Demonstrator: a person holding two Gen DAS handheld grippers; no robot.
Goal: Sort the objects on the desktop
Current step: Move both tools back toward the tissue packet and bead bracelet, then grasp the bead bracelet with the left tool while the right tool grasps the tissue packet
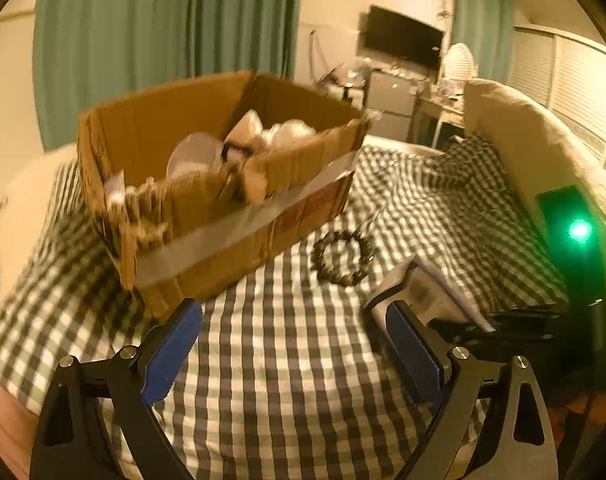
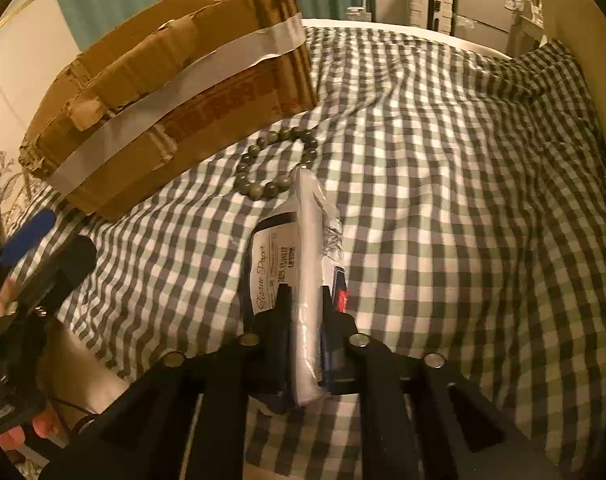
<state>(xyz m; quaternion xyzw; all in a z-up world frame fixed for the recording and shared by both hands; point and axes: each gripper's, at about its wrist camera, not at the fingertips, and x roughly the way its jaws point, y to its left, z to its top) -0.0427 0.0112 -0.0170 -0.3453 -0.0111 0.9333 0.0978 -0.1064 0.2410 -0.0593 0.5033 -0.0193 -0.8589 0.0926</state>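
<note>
sorting partly done: cardboard box (image 1: 207, 184) on bed (image 2: 443, 208) already holds several items. right gripper (image 2: 305, 300) fingers clamped on tissue pack (image 2: 299, 248); bead bracelet (image 1: 343, 258) lies near box, unsorted. left gripper (image 1: 295, 344) fingers apart, empty.

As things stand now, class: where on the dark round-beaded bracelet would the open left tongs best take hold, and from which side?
Take the dark round-beaded bracelet across one arc of its ring, coming from above. It lies flat on the checked cloth, so one finger can drop into the open centre and the other outside. The arc facing away from the torn brown cardboard box probably leaves most room; the left tongs are open.
</note>
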